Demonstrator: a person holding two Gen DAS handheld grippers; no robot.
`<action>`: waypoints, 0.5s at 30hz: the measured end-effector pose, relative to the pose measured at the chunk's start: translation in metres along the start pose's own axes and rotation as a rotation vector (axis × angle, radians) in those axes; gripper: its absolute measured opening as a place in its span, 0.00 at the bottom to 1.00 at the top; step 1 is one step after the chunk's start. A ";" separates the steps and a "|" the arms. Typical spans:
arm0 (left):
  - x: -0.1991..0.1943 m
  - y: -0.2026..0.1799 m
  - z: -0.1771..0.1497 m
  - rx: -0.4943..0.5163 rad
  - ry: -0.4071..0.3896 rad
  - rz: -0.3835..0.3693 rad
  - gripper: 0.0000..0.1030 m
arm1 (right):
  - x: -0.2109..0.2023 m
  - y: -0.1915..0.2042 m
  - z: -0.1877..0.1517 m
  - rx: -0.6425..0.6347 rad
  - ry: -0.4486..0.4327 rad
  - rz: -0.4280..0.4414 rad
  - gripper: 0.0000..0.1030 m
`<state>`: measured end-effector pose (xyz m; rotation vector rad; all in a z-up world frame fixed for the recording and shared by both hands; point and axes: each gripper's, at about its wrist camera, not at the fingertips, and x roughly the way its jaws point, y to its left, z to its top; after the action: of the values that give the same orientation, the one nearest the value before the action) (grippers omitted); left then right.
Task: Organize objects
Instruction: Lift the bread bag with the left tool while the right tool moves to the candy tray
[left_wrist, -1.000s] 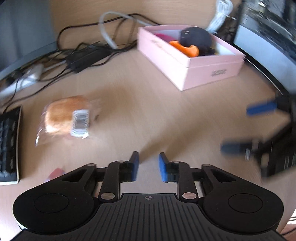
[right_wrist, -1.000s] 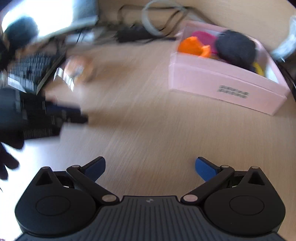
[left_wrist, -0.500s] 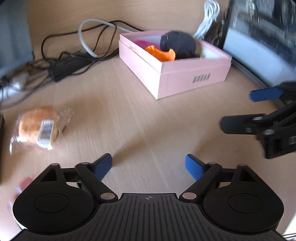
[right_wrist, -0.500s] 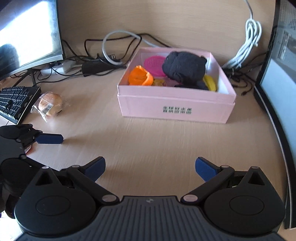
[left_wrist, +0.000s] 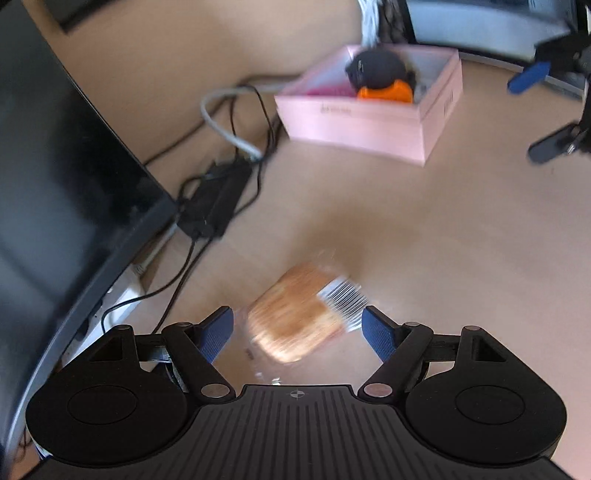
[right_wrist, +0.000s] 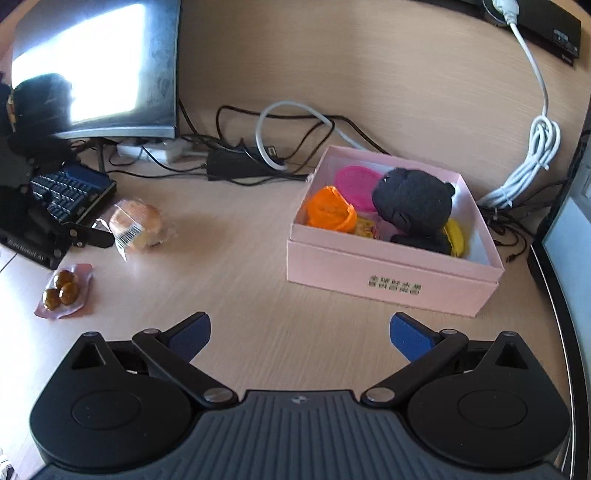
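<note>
A wrapped bread bun (left_wrist: 295, 325) with a barcode label lies on the wooden desk; it also shows in the right wrist view (right_wrist: 136, 227). My left gripper (left_wrist: 297, 334) is open, its blue fingers on either side of the bun; I cannot tell if they touch it. A pink box (right_wrist: 391, 266) holds a black plush toy (right_wrist: 413, 203), an orange piece (right_wrist: 330, 210), a pink lid and yellow items. My right gripper (right_wrist: 299, 334) is open and empty, in front of the box. A small packet of brown sweets (right_wrist: 62, 291) lies at the left.
A monitor (right_wrist: 96, 70) and a keyboard (right_wrist: 70, 192) stand at the left. Black and white cables and a power adapter (right_wrist: 236, 164) lie along the back wall. A second monitor's edge (right_wrist: 569, 236) is at the right.
My left gripper has swung left and down to the bun, which now sits between its open fingers. It was nearly shut a second ago. The right gripper has stayed open and pulled back slightly.
</note>
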<state>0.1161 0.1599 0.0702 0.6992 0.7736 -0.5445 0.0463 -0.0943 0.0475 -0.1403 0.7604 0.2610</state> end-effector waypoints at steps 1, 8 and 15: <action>0.005 0.004 0.000 0.010 0.008 -0.027 0.80 | 0.001 0.000 -0.001 0.000 0.004 0.001 1.00; 0.052 0.021 0.008 -0.044 0.051 -0.061 0.81 | 0.011 0.000 -0.009 0.019 0.043 0.023 1.00; 0.074 0.041 0.012 -0.265 0.004 -0.105 0.77 | 0.014 0.013 -0.013 0.003 0.056 0.040 1.00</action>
<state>0.1934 0.1644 0.0340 0.4171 0.8711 -0.5235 0.0436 -0.0826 0.0275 -0.1301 0.8199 0.2946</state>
